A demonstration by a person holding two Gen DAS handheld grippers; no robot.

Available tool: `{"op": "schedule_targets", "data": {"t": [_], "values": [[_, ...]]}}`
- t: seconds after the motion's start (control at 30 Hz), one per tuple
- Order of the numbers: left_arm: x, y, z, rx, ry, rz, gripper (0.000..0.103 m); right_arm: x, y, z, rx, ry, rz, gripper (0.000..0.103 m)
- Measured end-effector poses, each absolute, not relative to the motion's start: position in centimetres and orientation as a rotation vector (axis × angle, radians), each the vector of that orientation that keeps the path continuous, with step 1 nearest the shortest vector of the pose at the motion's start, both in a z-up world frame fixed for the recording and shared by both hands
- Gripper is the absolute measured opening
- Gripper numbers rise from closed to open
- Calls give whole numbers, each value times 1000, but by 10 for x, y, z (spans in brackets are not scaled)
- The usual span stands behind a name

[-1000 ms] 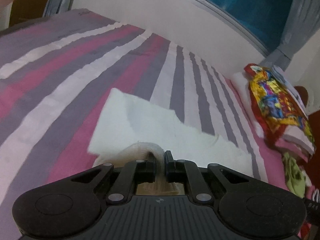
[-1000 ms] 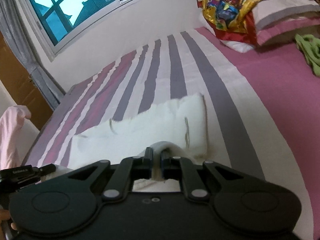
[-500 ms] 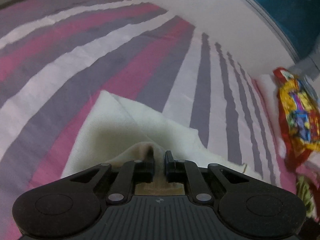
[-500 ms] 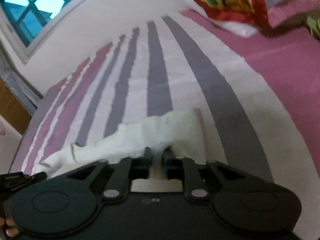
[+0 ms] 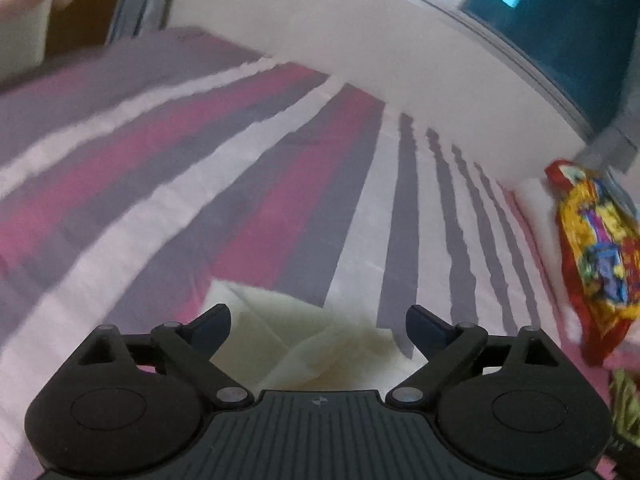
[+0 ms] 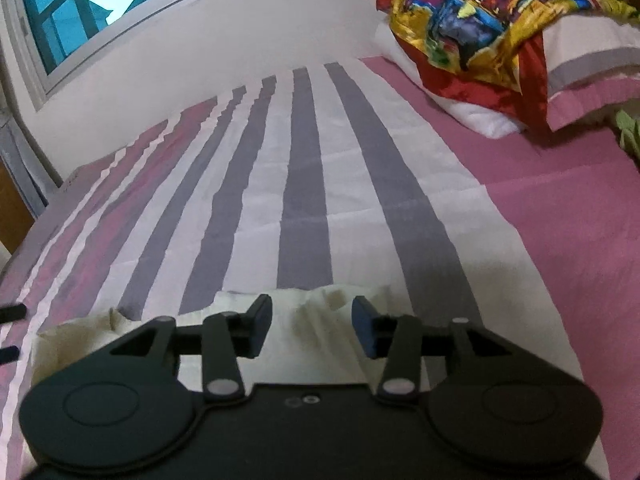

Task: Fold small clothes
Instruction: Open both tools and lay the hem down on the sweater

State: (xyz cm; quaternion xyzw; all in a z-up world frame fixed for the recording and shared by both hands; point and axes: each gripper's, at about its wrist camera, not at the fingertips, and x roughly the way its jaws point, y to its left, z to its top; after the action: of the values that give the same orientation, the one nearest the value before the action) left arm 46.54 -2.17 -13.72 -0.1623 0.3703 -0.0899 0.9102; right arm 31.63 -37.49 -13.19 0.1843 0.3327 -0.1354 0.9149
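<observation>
Bed: striped sheet [image 6: 304,184] under cream cloth [image 6: 320,320].
Cloth: soft, light; grip at corners.
Tongs: left gripper [image 5: 319,326] and right gripper [image 6: 312,322] both opening, gripping nothing.

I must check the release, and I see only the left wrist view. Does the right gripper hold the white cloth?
Observer: No. The right gripper has its jaws opening; the white cloth lies between them, and no pad presses on it.
Operator: Where does the cloth end on that side?
Observer: Its rumpled far edge lies on the grey and white stripes of the bedspread.
Operator: What lies beyond the cloth?
Observer: A colourful cloth draped over a pillow at the far right.
</observation>
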Motion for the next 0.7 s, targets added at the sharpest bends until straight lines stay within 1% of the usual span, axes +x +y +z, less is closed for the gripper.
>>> {"op": "schedule_targets", "data": {"t": [0.13,0.2,0.27,0.33,0.47,0.5,0.53,0.57,0.6,0.7], "values": [[456,-28,-138,-264,782,-244,93,314,-356,-134,309,707,-220,44],[446,-40,-146,-190,791,-286,93,315,-349,-140,306,737,-198,41],[440,-51,-157,-122,802,-303,93,312,-346,-145,259,731,-253,42],[443,-54,-167,-107,814,-288,93,307,-350,-145,250,700,-298,45],[460,-56,-184,-107,840,-229,93,316,-360,-155,226,754,-289,44],[465,-56,-187,-95,841,-190,93,320,-362,-159,235,772,-275,39],[470,-53,-191,-93,845,-147,93,323,-363,-162,244,785,-261,30],[473,-50,-192,-103,846,-124,93,323,-362,-164,241,790,-258,26],[476,-46,-193,-113,848,-110,93,326,-362,-166,228,794,-261,18],[471,-47,-192,-85,846,-117,93,328,-369,-167,238,775,-298,9]]}}
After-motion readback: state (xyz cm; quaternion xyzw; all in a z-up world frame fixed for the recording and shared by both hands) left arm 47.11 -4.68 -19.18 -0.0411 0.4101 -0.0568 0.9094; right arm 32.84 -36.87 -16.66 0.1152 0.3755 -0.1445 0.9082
